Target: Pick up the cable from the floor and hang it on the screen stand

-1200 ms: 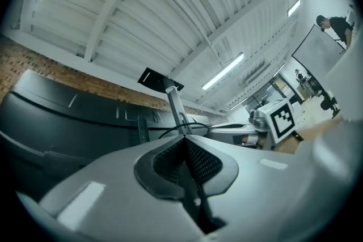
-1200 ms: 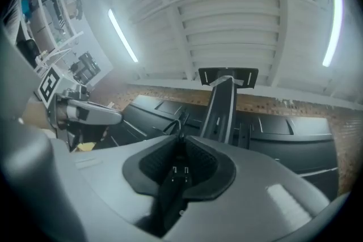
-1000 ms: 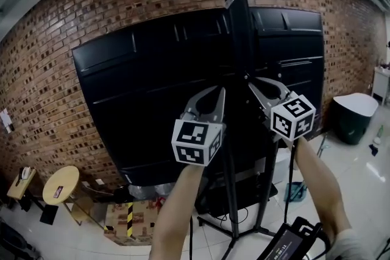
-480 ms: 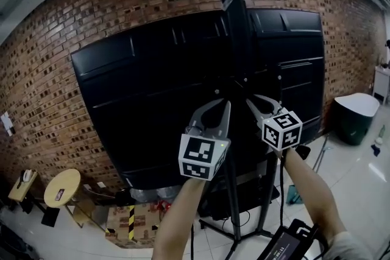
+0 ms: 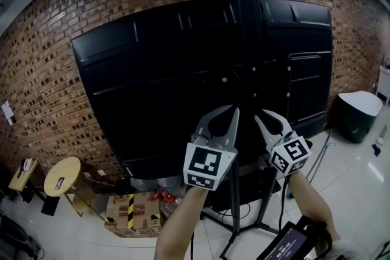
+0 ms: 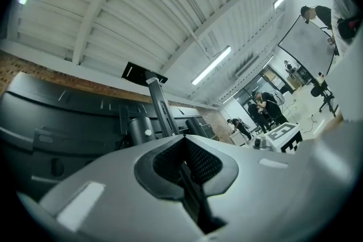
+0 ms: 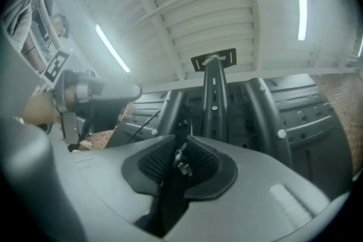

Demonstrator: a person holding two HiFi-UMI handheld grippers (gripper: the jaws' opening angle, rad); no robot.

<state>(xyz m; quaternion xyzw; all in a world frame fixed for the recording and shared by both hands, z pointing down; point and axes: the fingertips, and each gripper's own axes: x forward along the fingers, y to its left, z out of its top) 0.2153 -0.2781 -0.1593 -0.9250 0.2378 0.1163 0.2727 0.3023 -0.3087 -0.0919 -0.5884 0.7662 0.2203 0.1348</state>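
Observation:
The back of a big black screen (image 5: pixel 158 88) fills the head view, carried on a black screen stand (image 5: pixel 247 21) with a plate on top. Both grippers are held up side by side in front of its lower middle. My left gripper (image 5: pixel 225 115) is shut, and its pads (image 6: pixel 195 161) meet with nothing between them. My right gripper (image 5: pixel 270 119) points up at the stand column (image 7: pixel 214 99). Its jaws are opening slightly, and a small pale end of the cable (image 7: pixel 180 162) is still pinched between its pads. The rest of the cable is hidden.
The stand's legs (image 5: pixel 244 228) spread over the glossy floor below the grippers. A round wooden table (image 5: pixel 61 176) and a striped box (image 5: pixel 129 213) stand at lower left. A dark bin (image 5: pixel 359 112) is at right and a display device (image 5: pixel 286 246) at the bottom. People (image 6: pixel 264 113) stand far off.
Both grippers have come lower in front of the screen and closer to each other. The right gripper has dropped the most.

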